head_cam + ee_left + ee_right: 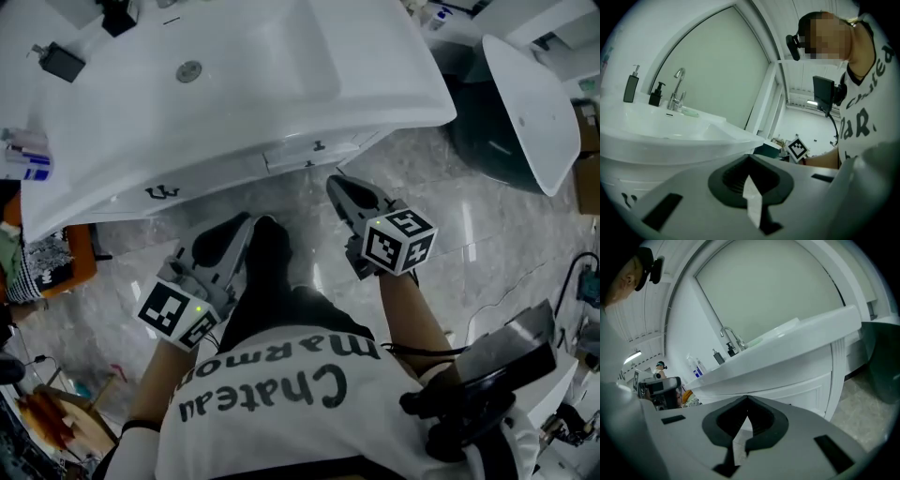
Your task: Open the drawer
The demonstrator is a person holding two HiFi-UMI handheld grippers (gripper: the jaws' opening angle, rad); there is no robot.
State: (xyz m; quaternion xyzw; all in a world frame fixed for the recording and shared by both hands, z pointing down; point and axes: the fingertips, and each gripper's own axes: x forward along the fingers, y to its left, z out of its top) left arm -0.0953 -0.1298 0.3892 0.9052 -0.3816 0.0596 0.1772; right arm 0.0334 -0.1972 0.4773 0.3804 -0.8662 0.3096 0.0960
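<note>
Now: both grippers closed and empty, apart from the drawer point(309, 153)

Head view: a white basin point(281, 56) with a round drain point(189, 70) fills the top of the picture. Under its front rim sits the drawer, a narrow white front with a small dark handle point(319, 145). Whether it stands slightly out I cannot tell. The left gripper point(246, 223) and the right gripper point(337, 183) are held over the grey marbled floor point(450, 216). Both point up toward the cabinet and touch nothing. The right gripper's tips are near the drawer front, just below and to the right of the handle. The left one lies lower and further left, well apart from it.

Left gripper view: the jaws are brought together to a point, with only a thin slit between them and nothing in it. Beyond them the basin curves across, with a chrome faucet point(677, 93), a dark soap dispenser point(631, 86) and a smaller dark bottle point(656, 93) at its back edge. The right gripper's marker cube point(798, 149) shows past the basin rim.

Right gripper view: the jaws again meet at their tips, pinched together on nothing. Ahead is the panelled white cabinet point(806, 390) under the basin. The faucet and a few bottles point(696, 366) stand along the top.
</note>
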